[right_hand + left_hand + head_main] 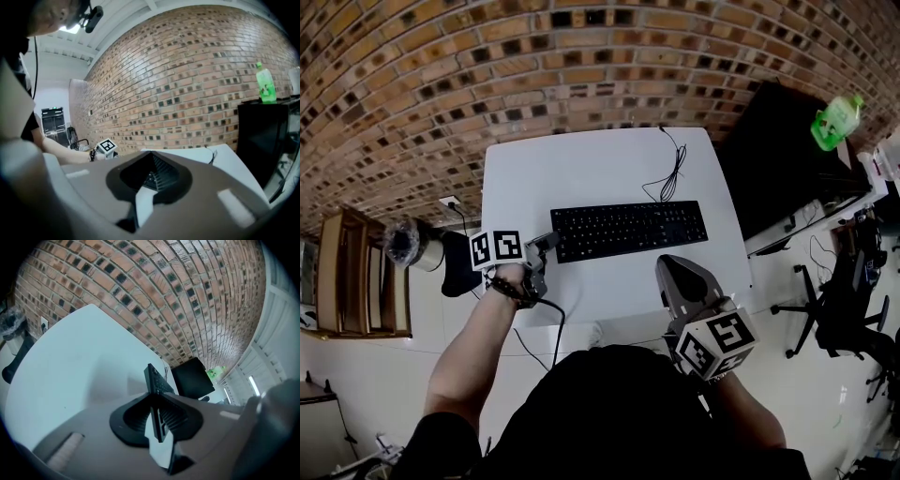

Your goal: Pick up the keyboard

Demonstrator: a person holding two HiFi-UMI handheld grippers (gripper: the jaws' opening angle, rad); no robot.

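Observation:
A black keyboard [628, 230] lies across the middle of the white table [581, 164], and its thin cable [670, 169] runs toward the far edge. My left gripper [549, 244] is shut on the keyboard's left end. In the left gripper view the keyboard [154, 377] stands edge-on between the pads of the left gripper [157, 417] and reaches away over the table [70, 366], with a shadow beside it. My right gripper [672, 270] hangs shut and empty over the table's front edge, short of the keyboard's right half. The right gripper [151, 180] has nothing between its jaws.
A black cabinet [778, 159] with a green bottle [836, 120] stands right of the table. Office chairs [834, 309] are further right. Left of the table are a lined bin [408, 244] and a wooden shelf [356, 277]. A brick wall [487, 66] runs behind.

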